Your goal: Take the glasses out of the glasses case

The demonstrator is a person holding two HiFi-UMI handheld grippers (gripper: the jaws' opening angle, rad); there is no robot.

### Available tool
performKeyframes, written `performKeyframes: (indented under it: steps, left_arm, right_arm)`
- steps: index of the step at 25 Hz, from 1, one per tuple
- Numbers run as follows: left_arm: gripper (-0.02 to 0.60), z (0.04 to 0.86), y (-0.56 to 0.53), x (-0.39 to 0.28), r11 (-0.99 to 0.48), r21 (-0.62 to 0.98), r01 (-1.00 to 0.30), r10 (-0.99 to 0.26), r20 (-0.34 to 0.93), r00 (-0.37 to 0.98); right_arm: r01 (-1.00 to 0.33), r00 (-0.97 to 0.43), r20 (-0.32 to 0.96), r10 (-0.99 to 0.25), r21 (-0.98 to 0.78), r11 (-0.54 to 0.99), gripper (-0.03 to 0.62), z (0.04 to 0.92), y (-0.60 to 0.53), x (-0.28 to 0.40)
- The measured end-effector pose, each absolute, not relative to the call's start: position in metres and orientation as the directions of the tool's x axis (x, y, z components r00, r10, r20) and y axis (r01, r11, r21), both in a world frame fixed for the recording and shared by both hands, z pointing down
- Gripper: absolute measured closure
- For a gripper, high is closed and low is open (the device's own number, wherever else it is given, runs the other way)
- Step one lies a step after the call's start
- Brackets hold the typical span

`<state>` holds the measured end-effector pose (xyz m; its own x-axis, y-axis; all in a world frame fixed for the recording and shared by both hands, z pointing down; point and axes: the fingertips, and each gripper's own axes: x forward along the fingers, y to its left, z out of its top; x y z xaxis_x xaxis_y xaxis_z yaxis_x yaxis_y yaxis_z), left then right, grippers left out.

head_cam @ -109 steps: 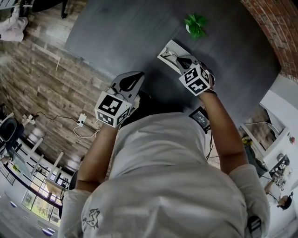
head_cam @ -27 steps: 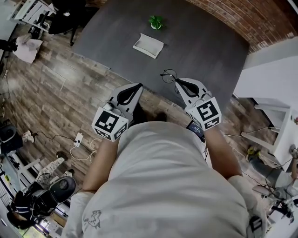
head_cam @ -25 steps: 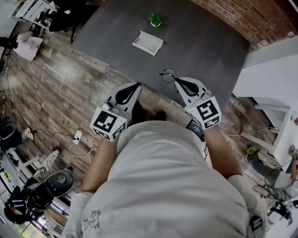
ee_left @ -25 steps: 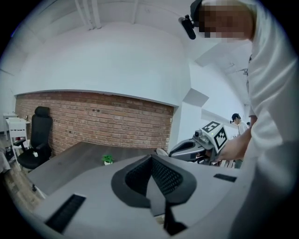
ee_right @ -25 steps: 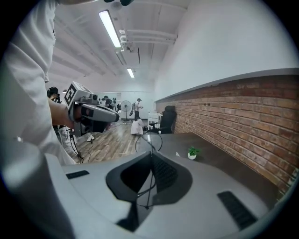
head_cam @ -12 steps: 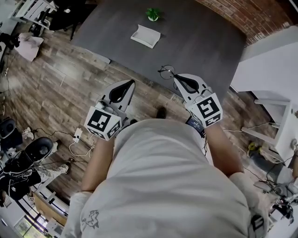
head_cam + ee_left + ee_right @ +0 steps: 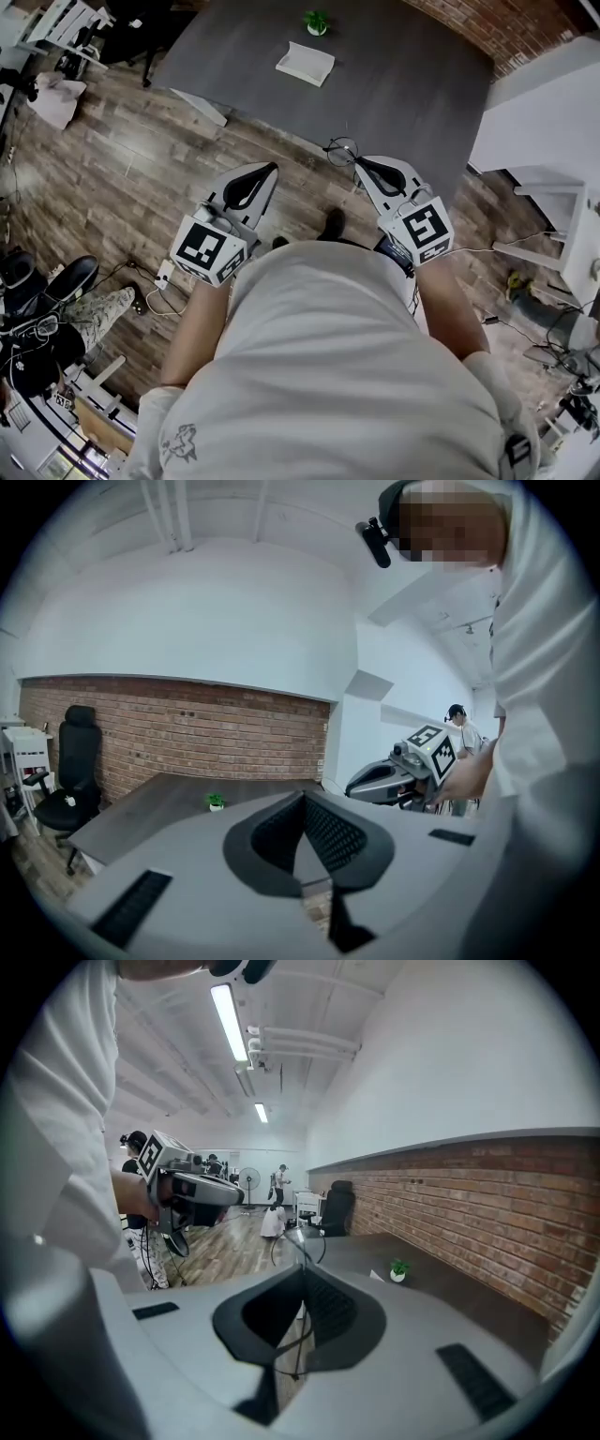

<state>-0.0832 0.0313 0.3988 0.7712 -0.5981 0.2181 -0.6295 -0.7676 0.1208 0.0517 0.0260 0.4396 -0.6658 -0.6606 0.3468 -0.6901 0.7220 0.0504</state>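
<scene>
Brick wall [image 7: 536,26], wood plank floor [image 7: 112,164], dark table [image 7: 412,84], black office chair [image 7: 77,761]

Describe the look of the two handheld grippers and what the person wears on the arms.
The left gripper and right gripper match: pale grey shells tapering to tongs lined with black ribbed pads, each carrying a white cube with black square markers. The person wears a light short-sleeved T-shirt with a small dark emblem near the left shoulder.

Thin metal glasses [image 7: 342,150], matt table [image 7: 403,75], wooden floor [image 7: 122,159]
</scene>
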Motion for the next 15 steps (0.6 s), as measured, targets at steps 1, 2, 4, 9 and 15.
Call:
performKeyframes:
  steps: [1,2,4,9,15]
  left_arm:
    - [0.571,0.397,0.037,-0.089,-0.771,0.12,-0.626,-0.595,0.216,0.774]
    - [0.571,0.396,0.042,-0.095,-0.774,0.12,-0.622,-0.592,0.213,0.777]
    - [0.571,0.394,0.05,-0.107,-0.779,0.119,-0.615,-0.585,0.211,0.783]
    - [0.571,0.392,0.077,-0.134,-0.789,0.125,-0.601,-0.574,0.199,0.795]
    - [0.571,0.392,0.104,-0.163,-0.798,0.127,-0.589,-0.565,0.183,0.804]
  right_arm:
    - [-0.692,-0.664,0.348,-0.661,0.048,0.72,0.58,0.44,0.033,0.046]
    - [-0.694,-0.662,0.348,-0.664,0.048,0.718,0.58,0.439,0.038,0.04]
    - [-0.698,-0.659,0.343,-0.67,0.052,0.714,0.581,0.436,0.049,0.029]
    - [-0.709,-0.65,0.334,-0.682,0.057,0.703,0.582,0.432,0.078,0.003]
    - [-0.713,-0.644,0.328,-0.691,0.071,0.698,0.58,0.431,0.113,-0.027]
